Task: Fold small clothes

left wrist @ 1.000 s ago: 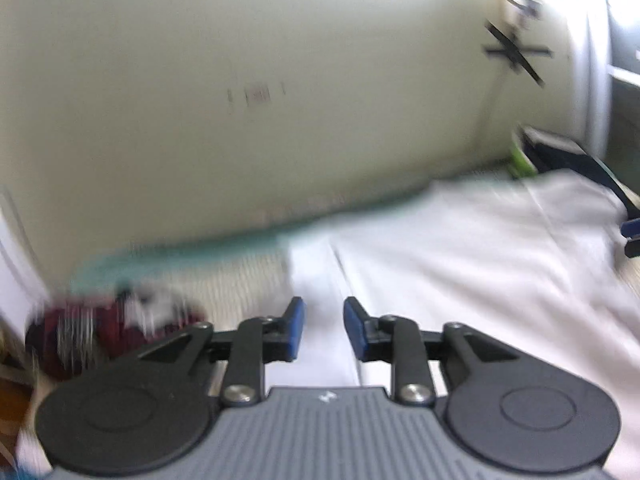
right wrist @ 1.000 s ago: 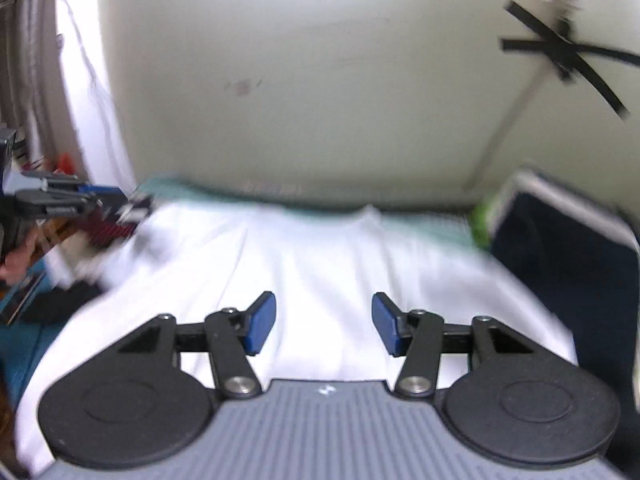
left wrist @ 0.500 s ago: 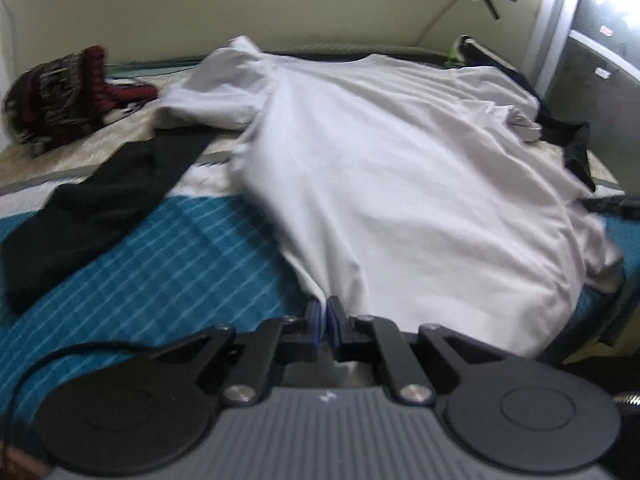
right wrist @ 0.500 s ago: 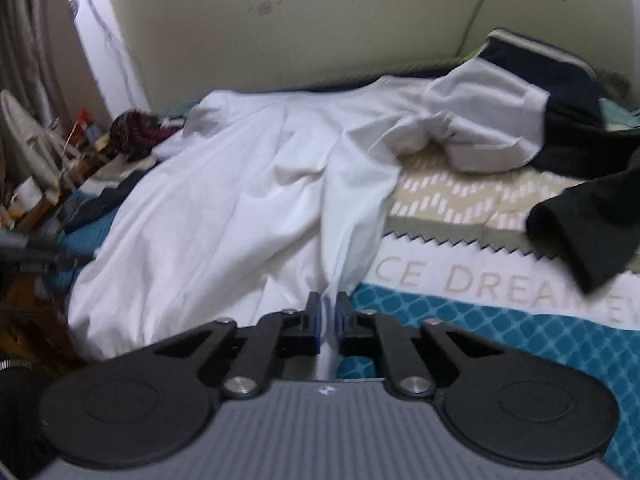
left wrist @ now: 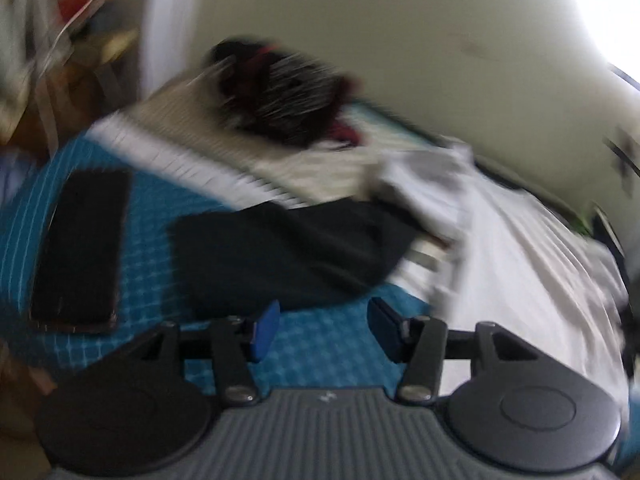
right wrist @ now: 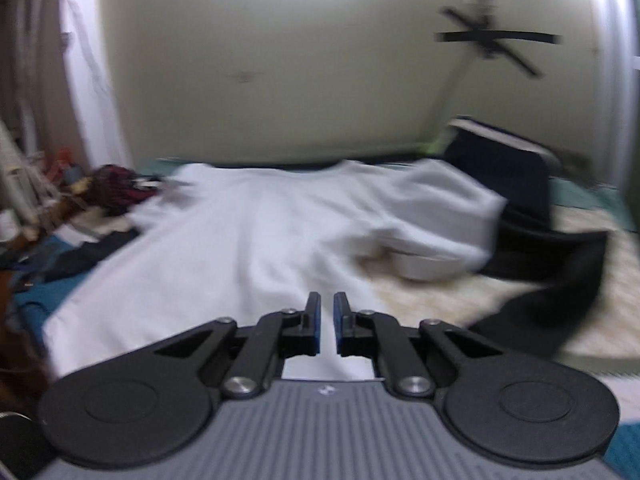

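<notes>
Both views are motion-blurred, so detail is limited. My left gripper [left wrist: 322, 330] has its fingers spread wide with nothing between them, above the blue checked bedcover [left wrist: 168, 216] and just short of a dark garment [left wrist: 288, 252]. My right gripper [right wrist: 327, 326] has its fingers drawn to a narrow slit over the near hem of the white T-shirt [right wrist: 224, 248]; I cannot tell whether any cloth is pinched in that slit. I judge the step as the start of a fold on the white T-shirt: it lies spread across the bed, neck toward the far wall, not yet folded. Its right sleeve [right wrist: 444, 216] is bunched and doubled over, and the body shows loose ripples, not a flat lay. Next move, in my judgement: bring the left gripper across to the T-shirt's left edge, confirm the right-side hold, then smooth before folding. A flat dark slab [left wrist: 82, 248] lies on the cover at left; a dark red heap [left wrist: 280, 92] sits by the wall.
</notes>
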Available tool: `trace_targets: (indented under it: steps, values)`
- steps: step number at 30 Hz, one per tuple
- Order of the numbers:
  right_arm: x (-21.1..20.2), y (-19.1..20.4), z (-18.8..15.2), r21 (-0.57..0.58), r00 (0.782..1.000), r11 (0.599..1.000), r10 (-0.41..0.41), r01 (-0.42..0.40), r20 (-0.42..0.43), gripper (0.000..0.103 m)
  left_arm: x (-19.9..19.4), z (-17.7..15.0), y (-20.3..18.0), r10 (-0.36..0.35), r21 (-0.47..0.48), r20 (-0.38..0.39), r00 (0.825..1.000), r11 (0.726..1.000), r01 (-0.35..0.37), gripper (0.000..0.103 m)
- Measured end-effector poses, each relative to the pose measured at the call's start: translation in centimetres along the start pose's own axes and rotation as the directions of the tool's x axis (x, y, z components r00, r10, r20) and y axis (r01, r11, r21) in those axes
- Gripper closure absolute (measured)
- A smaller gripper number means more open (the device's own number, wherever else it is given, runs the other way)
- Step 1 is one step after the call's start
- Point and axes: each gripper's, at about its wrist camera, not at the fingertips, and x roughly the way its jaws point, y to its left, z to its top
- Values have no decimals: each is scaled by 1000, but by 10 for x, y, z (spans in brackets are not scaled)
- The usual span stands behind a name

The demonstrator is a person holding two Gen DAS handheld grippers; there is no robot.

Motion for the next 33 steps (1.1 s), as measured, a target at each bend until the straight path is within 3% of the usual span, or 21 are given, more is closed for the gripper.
trace_targets:
  steps: [2,3,5,10,11,12,13,16,17,19,21,23,25,30,33]
  values:
    - [15,11,3,11,998,998,63,-63,13,51,21,8,16,3,-134,-53,999,991,-10,53]
    - [23,16,5,17,994,995,100,-101,38,21,31,10,24,-10,-202,-79,997,979,-7,53]
    - [39,29,10,-6,983,984,178,-177,54,25,34,12,31,-62,-279,-42,997,959,48,43]
    - [70,62,17,-65,962,962,269,-266,36,26,37,6,30,-110,-412,6,994,905,102,43]
    - [78,66,16,-68,960,959,278,-276,31,26,37,2,32,-112,-445,30,993,888,114,55]
    - [87,66,16,-65,959,957,284,-282,24,26,39,1,34,-114,-466,42,993,877,120,84]
    - [96,68,16,-54,958,957,287,-286,13,27,44,0,38,-109,-492,46,993,863,117,100]
    - [123,71,14,-25,958,958,286,-287,-18,29,50,4,58,-136,-592,81,987,790,158,100]
    - [130,70,12,-10,959,959,282,-283,-34,29,45,13,65,-121,-604,109,987,780,163,100]
    - [140,65,10,28,956,957,288,-287,-56,31,20,33,74,-75,-591,188,979,788,174,100]
    - [147,56,5,83,953,955,292,-286,-75,32,-12,61,80,-31,-572,278,960,798,192,100]
    - [145,48,2,128,947,943,317,-309,-51,32,-46,95,80,60,-540,370,927,826,162,100]
    - [145,46,1,135,946,940,322,-313,-49,32,-69,129,72,87,-496,426,901,855,152,100]
    - [144,44,-1,139,940,934,338,-329,-48,31,-95,188,-6,-21,-312,463,886,932,185,100]
    - [143,39,-1,168,934,924,354,-344,-39,31,-109,201,-86,-170,-122,456,873,960,251,100]
